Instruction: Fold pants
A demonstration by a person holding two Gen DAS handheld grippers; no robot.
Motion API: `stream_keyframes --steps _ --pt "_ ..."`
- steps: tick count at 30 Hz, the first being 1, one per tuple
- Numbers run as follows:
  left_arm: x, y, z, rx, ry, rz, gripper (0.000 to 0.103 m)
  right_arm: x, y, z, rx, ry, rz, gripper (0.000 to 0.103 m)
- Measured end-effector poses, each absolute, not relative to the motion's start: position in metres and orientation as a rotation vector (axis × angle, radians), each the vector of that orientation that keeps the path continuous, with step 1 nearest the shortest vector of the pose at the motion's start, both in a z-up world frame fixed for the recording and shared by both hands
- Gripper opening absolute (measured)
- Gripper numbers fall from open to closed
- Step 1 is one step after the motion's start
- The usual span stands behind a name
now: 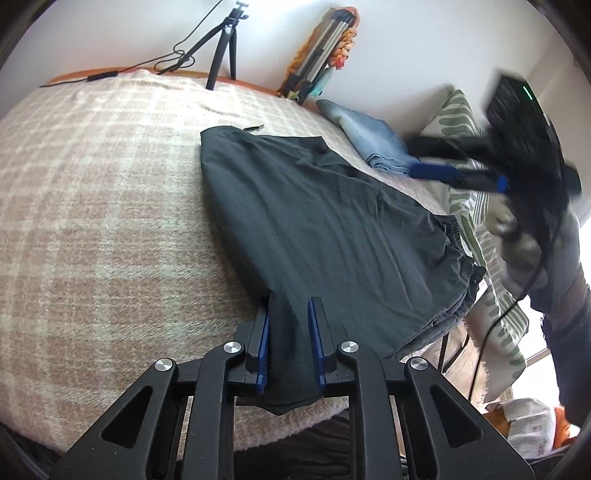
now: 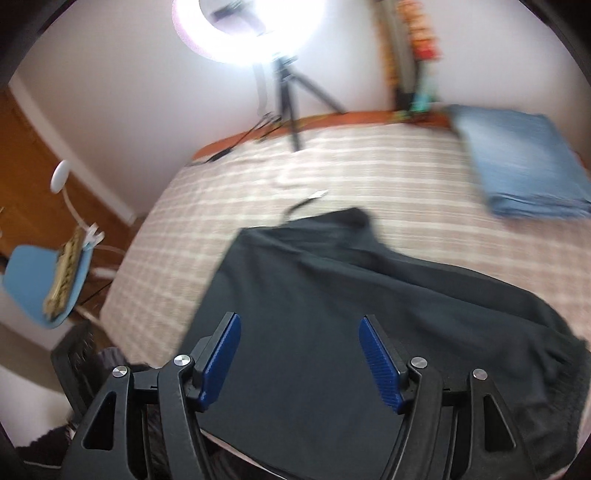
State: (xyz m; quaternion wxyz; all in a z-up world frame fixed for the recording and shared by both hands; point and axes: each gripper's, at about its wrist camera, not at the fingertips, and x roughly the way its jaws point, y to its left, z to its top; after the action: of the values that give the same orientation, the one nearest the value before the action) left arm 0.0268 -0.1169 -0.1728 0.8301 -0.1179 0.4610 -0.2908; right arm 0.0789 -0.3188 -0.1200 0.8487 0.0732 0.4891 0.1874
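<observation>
Dark grey pants lie spread on the checked blanket, waistband at the right edge of the bed. My left gripper is shut on a near corner of the pants at the bed's front edge. My right gripper is open and empty, hovering above the pants. It also shows in the left wrist view, blurred, raised over the far right of the bed. The pants' drawstring lies past the far edge.
Folded blue jeans lie at the far right of the bed, also in the left wrist view. A tripod with a ring light stands at the far edge. A blue chair stands left of the bed.
</observation>
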Motion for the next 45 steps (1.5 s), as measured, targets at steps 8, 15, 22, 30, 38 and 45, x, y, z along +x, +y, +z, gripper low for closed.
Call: stream_keyframes --steps 8,15,22,30,38,45 --pt "0.022 -0.122 -0.166 -0.228 0.929 -0.629 0.017 0.140 -0.211 -0.164 0.031 1.205 0.449 0.069" --pt "0.023 -0.120 -0.168 -0.250 0.918 -0.632 0.017 0.147 -0.164 -0.192 -0.159 1.269 0.391 0.067" --pt "0.023 -0.118 -0.171 -0.249 0.917 -0.630 0.017 0.152 -0.151 -0.215 -0.303 1.302 0.299 0.045" --pt "0.018 -0.105 -0.178 -0.273 0.955 -0.593 0.058 0.153 -0.167 -0.205 -0.248 1.263 0.340 0.004" --pt "0.022 -0.109 -0.188 -0.320 1.001 -0.610 0.042 0.147 -0.201 -0.181 -0.053 1.212 0.376 0.001" --pt "0.019 -0.126 -0.159 -0.283 0.927 -0.690 0.013 0.141 -0.220 -0.149 0.058 1.126 0.399 0.001"
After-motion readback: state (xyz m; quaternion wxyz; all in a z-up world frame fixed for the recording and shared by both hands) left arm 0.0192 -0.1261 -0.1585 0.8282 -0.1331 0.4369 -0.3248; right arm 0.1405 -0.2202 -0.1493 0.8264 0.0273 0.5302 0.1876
